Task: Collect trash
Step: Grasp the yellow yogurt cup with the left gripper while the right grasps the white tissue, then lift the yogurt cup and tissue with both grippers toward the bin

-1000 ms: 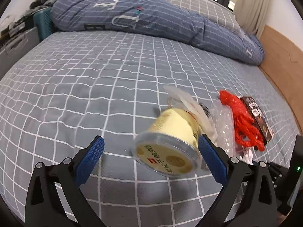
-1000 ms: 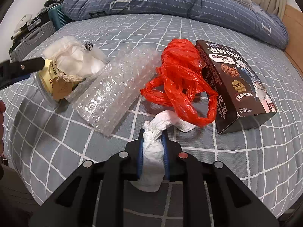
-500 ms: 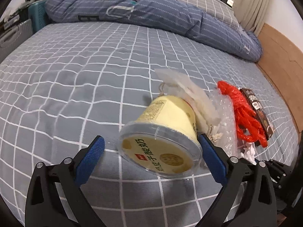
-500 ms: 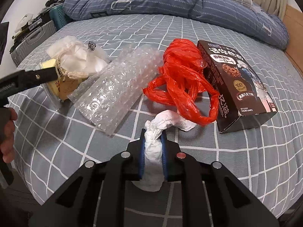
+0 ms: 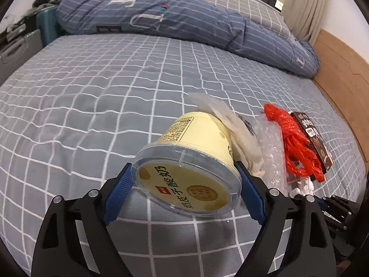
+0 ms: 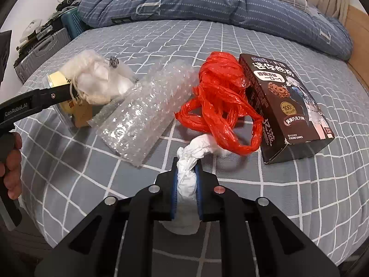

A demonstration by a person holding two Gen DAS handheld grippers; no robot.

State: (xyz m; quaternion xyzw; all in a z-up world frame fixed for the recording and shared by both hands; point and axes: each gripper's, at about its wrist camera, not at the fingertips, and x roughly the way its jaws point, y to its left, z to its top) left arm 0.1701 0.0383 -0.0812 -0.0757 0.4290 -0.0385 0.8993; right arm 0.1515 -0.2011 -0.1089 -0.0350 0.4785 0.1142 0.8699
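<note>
The yellow cup [image 5: 196, 138] lies on its side on the grey checked bedsheet [image 5: 92, 106], its clear lid facing the left wrist camera. The left gripper [image 5: 185, 183] straddles the cup at the lid end: its jaws are closing, and the 2 blue pads [image 5: 116, 195] sit against the lid rim on both sides. From the right wrist view, one black finger of that gripper crosses the cup's side, with a person's hand [image 6: 12, 164] behind it at the frame edge.

Everything else is placed from the cup. A crumpled white plastic bag [image 6: 96, 85] rests against the cup's far end, touching it. Just beside that, on the side away from the cup, lies a roll of bubble wrap [image 6: 143, 115]. Beyond the bubble wrap sits a bunched red plastic bag [image 6: 221, 97], and past it, farthest from the cup, a dark snack box [image 6: 290, 106] lying flat and touching the red bag.

The right gripper [image 6: 186, 173] is clamped narrow on a twisted white tissue [image 6: 188, 177], whose free end reaches toward the red bag, well apart from the cup.

A blue striped duvet [image 5: 175, 20] is heaped along the far side of the bed, well away from the cup
</note>
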